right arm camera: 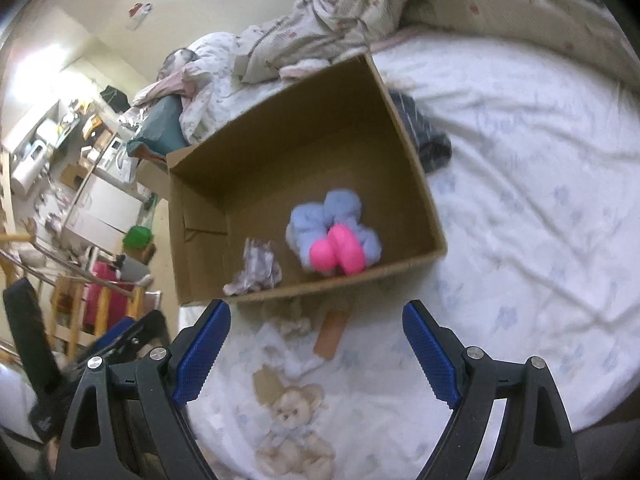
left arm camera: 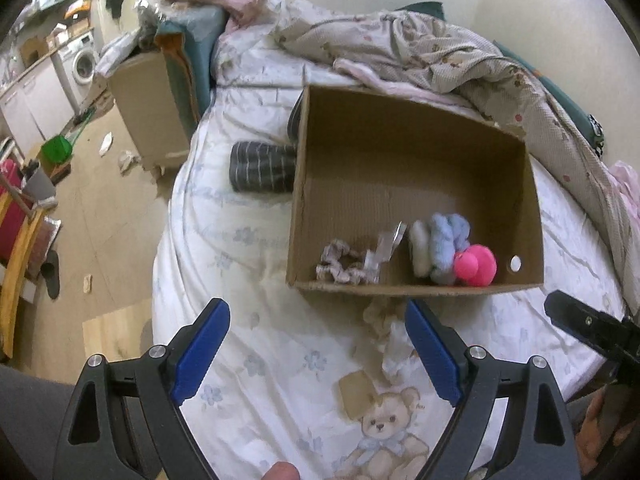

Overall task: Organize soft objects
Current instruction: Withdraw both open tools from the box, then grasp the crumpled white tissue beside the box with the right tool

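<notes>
An open cardboard box (left arm camera: 416, 136) stands on the bed and also shows in the right wrist view (right arm camera: 280, 160). Inside lie a pink plush toy (left arm camera: 476, 266) (right arm camera: 338, 254), a fluffy blue and white soft item (left arm camera: 438, 244) (right arm camera: 332, 216), and a pale patterned scrunchie (left arm camera: 340, 266) (right arm camera: 258, 268). A dark striped folded cloth (left arm camera: 262, 166) (right arm camera: 426, 136) lies on the sheet beside the box. My left gripper (left arm camera: 318, 350) is open and empty, just short of the box's near wall. My right gripper (right arm camera: 316, 354) is open and empty, also in front of the box.
A crumpled floral quilt (left arm camera: 440, 52) lies behind the box. The sheet (left arm camera: 248, 280) has a teddy bear print. A second cardboard box (left arm camera: 150, 108) stands on the floor left of the bed. The right gripper's body (left arm camera: 592, 328) shows at the right edge.
</notes>
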The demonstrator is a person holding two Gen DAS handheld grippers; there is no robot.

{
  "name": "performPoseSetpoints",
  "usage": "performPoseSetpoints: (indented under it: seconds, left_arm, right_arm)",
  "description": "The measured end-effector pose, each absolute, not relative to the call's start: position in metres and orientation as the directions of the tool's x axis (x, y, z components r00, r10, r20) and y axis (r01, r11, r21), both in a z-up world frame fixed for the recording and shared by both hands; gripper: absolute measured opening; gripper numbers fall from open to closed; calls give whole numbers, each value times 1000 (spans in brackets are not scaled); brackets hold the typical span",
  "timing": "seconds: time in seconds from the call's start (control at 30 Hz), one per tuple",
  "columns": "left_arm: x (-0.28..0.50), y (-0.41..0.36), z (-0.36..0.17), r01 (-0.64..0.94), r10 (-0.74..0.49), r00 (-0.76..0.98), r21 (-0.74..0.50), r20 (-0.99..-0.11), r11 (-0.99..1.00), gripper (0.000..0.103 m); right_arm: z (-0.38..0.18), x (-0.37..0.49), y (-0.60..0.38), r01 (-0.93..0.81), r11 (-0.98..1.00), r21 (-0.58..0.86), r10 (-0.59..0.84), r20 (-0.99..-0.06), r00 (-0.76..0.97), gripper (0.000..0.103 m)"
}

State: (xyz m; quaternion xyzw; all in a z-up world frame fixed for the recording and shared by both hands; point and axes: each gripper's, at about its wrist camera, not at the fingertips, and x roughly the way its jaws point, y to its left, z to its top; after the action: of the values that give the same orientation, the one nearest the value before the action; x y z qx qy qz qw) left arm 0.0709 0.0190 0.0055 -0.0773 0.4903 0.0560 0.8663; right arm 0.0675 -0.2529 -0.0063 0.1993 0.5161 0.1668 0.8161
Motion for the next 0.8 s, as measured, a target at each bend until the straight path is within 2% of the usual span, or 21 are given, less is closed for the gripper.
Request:
performPoseSetpoints:
  seconds: [0.13, 0.37, 0.53, 0.63, 0.8]
  left_arm:
    - [66, 29, -10, -210, 6, 457, -102, -889, 972, 88]
    - [64, 46, -39, -279, -20, 366, -130, -930, 951, 86]
    - [72, 32, -79, -266, -122, 232, -184, -965, 946, 54]
    - [76, 18, -99, -254, -209, 173, -249, -963, 935, 49]
    - [82, -3, -117, -223, -222, 131, -247, -966, 943, 42]
  right_arm:
    - [-8, 58, -245, -84, 903, 421, 417, -813, 407, 93]
    - [-28, 56, -246, -73, 901, 428, 426, -838, 341, 93]
    - [-44, 62, -252, -24, 906, 423, 412, -864, 289, 93]
    - [-48, 65, -252, -9, 903, 429, 415, -869, 271, 93]
    - [-50, 70, -253, -3, 897, 442, 427, -865, 263, 93]
